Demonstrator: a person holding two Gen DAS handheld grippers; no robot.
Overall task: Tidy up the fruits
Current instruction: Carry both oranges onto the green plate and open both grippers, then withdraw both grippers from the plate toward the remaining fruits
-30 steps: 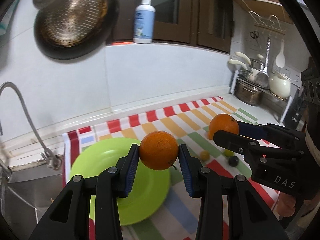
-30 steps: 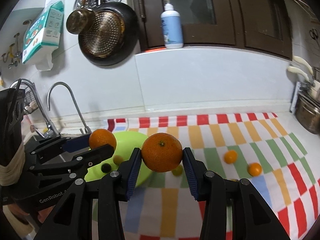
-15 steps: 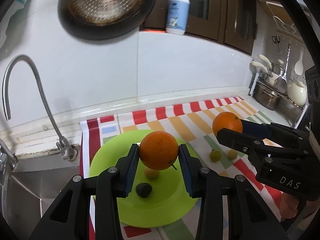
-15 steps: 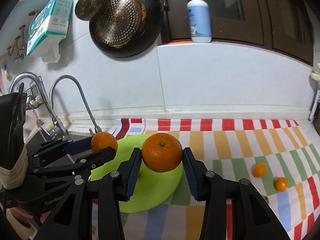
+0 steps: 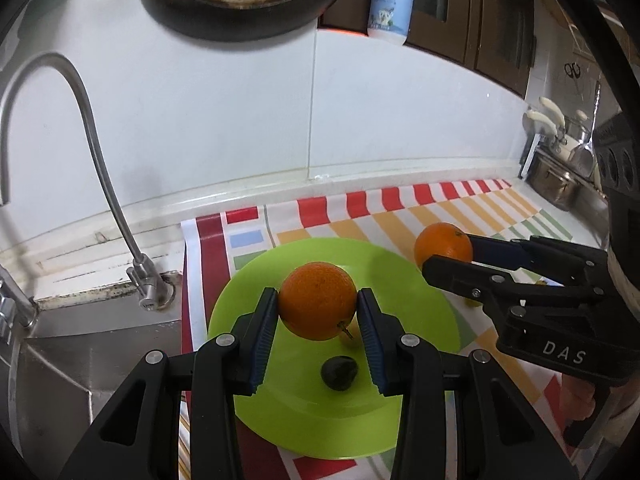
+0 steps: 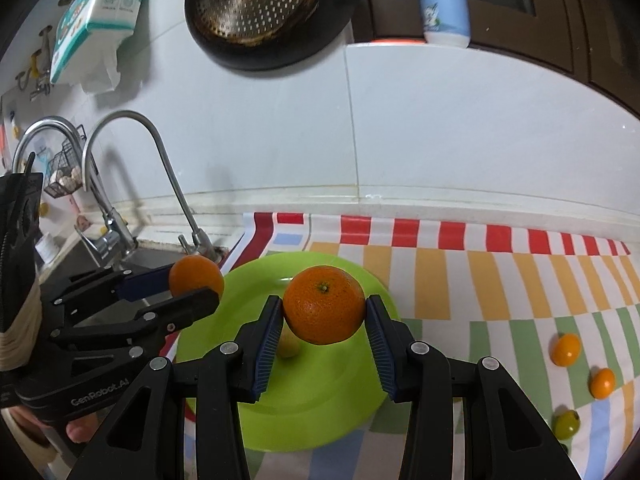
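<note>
Centrally in the left wrist view, an orange (image 5: 317,300) sits pinched between the blue pads of the left gripper (image 5: 317,312), whose fingers are closed against its sides, holding it above the green plate (image 5: 280,408) that fills the lower middle of the frame. On the plate, just below that orange, lies a small dark fruit (image 5: 339,372), and a pale yellow fruit (image 5: 349,334) is mostly hidden behind the orange and the right finger. At the right of the same view the right gripper (image 5: 444,254) reaches in from the side, its fingers shut on a second orange (image 5: 442,244) near the plate's upper right rim. From the right wrist view that second orange (image 6: 324,304) shows at frame centre, stem end facing the camera, clamped over the plate (image 6: 340,408) with the yellow fruit (image 6: 289,347) peeking below it; the left gripper (image 6: 196,286) and its orange (image 6: 195,279) appear at centre left, beside the plate's left rim. At the lower right of this view, two small orange fruits (image 6: 565,349) and a green fruit (image 6: 567,423) rest on the striped cloth (image 6: 500,280), well apart from the plate. A curved faucet (image 6: 160,168) stands at the left, and a pan (image 6: 276,12) hangs on the wall at the top.
</note>
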